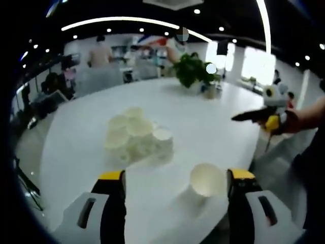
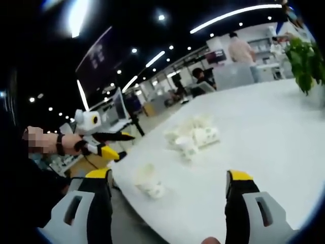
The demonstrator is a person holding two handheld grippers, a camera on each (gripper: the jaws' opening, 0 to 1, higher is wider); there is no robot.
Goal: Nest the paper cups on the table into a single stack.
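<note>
Lying on its side near the table's [image 1: 76,132] near edge, a single cup [image 1: 207,180] is showing its open mouth to the left gripper view. It is sitting between the left gripper's [image 1: 177,190] two yellow-tipped jaws, nearer the right one, and nothing is touching it. Those jaws are standing wide apart and holding nothing.

Farther in on the white table, a cluster of cups [image 1: 136,136] is standing together, mouths up, well apart from the lone cup. A potted plant [image 1: 194,70] is sitting at the far side of the table. To the right in the left gripper view, the right gripper is showing as a dark pointed shape with a yellow part, held in a hand [image 1: 292,122] off the table's edge; whether its jaws are apart cannot be told from there.

In the right gripper view, the right gripper's [image 2: 167,190] own jaws are rising wide apart, with nothing between them. The lone cup [image 2: 149,184] is lying near the table's [image 2: 274,127] edge, left of centre, and the cluster [image 2: 193,134] is sitting beyond it. The left gripper [image 2: 109,142] is coming in from the left, held by a hand [image 2: 35,141].

People are standing and sitting in the far background.
</note>
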